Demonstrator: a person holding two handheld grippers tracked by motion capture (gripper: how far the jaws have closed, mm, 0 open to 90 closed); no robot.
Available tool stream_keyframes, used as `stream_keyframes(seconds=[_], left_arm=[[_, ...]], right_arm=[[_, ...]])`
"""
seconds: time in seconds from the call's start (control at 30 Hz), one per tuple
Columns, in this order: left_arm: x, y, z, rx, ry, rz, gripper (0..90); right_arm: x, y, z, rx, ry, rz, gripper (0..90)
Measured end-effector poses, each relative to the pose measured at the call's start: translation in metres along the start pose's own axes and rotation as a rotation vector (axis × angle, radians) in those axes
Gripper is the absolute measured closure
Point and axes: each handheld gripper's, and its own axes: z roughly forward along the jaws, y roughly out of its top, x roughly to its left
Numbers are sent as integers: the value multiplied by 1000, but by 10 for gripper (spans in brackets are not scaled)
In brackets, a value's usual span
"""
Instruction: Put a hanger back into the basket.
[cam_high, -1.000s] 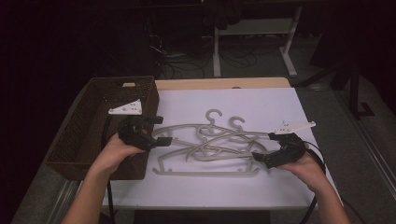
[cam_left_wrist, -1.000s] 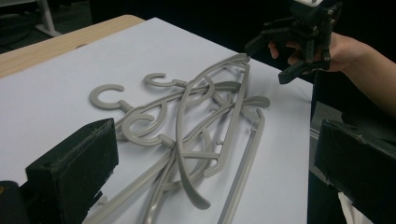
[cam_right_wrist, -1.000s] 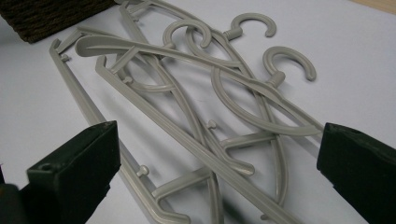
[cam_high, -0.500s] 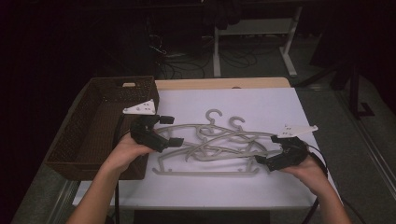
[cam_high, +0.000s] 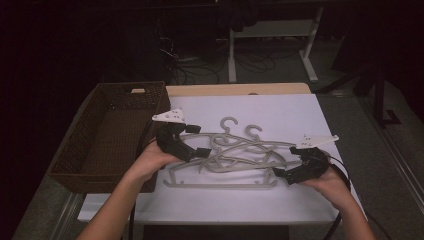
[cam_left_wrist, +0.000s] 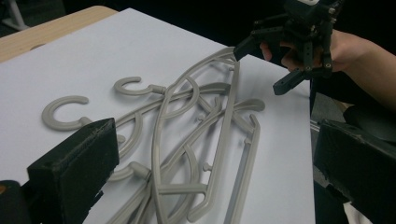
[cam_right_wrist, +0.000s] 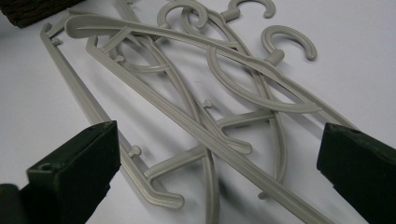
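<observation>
High view: a tangled pile of grey plastic clothes hangers (cam_high: 235, 155) lies on the white table surface (cam_high: 280, 112), hooks pointing away from the person. A dark brown woven rectangular basket (cam_high: 95, 170) stands along the table's left edge. The left gripper (cam_high: 192, 140), held in the person's left hand (cam_high: 150, 162), sits at the pile's left end with its jaws spread wide apart; no hanger is seen held between them. The right gripper (cam_high: 285, 162), in the right hand (cam_high: 327, 180), sits at the pile's right end.

Left gripper view: both black jaws stand far apart with nothing between them; the hangers (cam_left_wrist: 196, 140) lie just ahead. The right gripper (cam_left_wrist: 261, 63) is opposite, one jaw tip touching a hanger's end.

Right gripper view: jaws wide apart, holding nothing; the hangers (cam_right_wrist: 196, 93) lie between and beyond them on the table.
</observation>
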Motion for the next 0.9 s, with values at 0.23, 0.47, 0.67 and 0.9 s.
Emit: stream_keyframes(seconds=[0.23, 0.47, 0.67, 0.9], left_arm=[[-1, 5, 18, 7, -15, 17, 0], [0, 9, 35, 13, -8, 30, 2], [5, 12, 53, 23, 5, 49, 31], [12, 13, 78, 50, 1, 62, 139]], right_arm=[[-1, 0, -2, -9, 5, 6, 0], [-1, 1, -2, -13, 7, 8, 0], [-1, 1, -2, -13, 8, 8, 0], [-2, 1, -2, -16, 6, 7, 0]])
